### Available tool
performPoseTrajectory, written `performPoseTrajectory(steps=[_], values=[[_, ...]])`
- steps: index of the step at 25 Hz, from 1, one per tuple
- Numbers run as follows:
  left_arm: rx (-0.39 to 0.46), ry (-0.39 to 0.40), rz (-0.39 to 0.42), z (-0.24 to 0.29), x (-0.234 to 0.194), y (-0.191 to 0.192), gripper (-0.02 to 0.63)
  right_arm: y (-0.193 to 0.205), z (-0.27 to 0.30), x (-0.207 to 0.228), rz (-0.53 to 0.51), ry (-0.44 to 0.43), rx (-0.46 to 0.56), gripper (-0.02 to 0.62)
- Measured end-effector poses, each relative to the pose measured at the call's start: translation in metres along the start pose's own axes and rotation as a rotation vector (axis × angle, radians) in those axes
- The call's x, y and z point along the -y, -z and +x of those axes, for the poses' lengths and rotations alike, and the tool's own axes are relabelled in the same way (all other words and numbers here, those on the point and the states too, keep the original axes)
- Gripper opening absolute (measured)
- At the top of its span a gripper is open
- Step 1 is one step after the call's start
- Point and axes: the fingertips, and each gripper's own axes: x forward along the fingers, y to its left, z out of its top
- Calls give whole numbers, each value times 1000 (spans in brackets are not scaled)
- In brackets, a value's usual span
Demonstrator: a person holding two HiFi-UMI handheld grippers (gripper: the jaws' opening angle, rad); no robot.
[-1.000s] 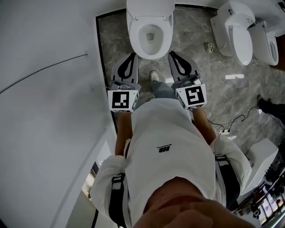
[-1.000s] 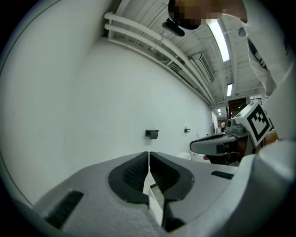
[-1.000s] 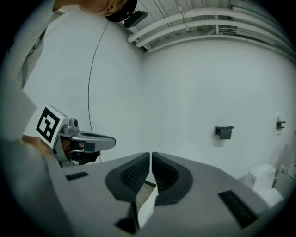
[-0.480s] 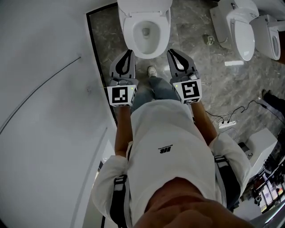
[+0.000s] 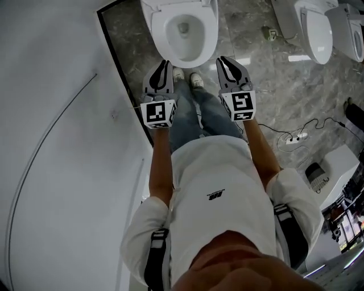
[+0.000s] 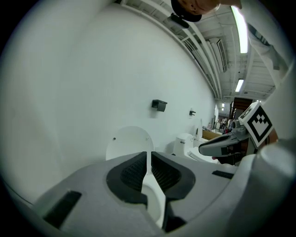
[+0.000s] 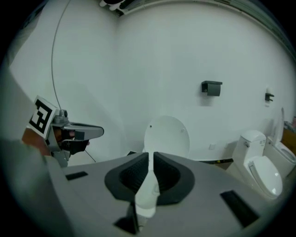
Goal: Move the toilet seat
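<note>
A white wall (image 5: 51,142) fills the left of the head view and a grey marbled floor (image 5: 256,85) the upper right. The toilet (image 5: 149,12) stands at top centre, cut off by the upper edge. Its seat (image 5: 210,34) appears to lie flat on the bowl as a white ring whose long axis runs up and down the frame. In both gripper views the round lid (image 7: 166,134) stands upright against the wall behind it. Two more toilets (image 5: 318,28) sit at the upper right. The left gripper (image 5: 164,63) and right gripper (image 5: 226,59) point up the frame, one on each side of the seat's near end, which lies between them and just ahead. Their pointing lines run along the seat's long axis. Each gripper's fingers are pressed together with nothing pinched. Neither tip looks clearly nearer. The left one sits just beside the ring's front-left curve, the right one just beside its right flank. Whether either touches it cannot be told. To lift the seat, I judge the tips must go under its front edge. The person's shoes (image 5: 196,79) stand between the grippers, near the bowl's front.
</note>
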Motion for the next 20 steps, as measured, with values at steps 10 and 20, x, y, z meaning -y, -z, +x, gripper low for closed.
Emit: performPoseTrajectory(steps=[10,20], values=[[-159,28,-41,16,-29,96,37,79,51,-8,118,100,-88,38],[-236,35,-52,28,-45,160,37,141,66,-20,142,106,-165,38]])
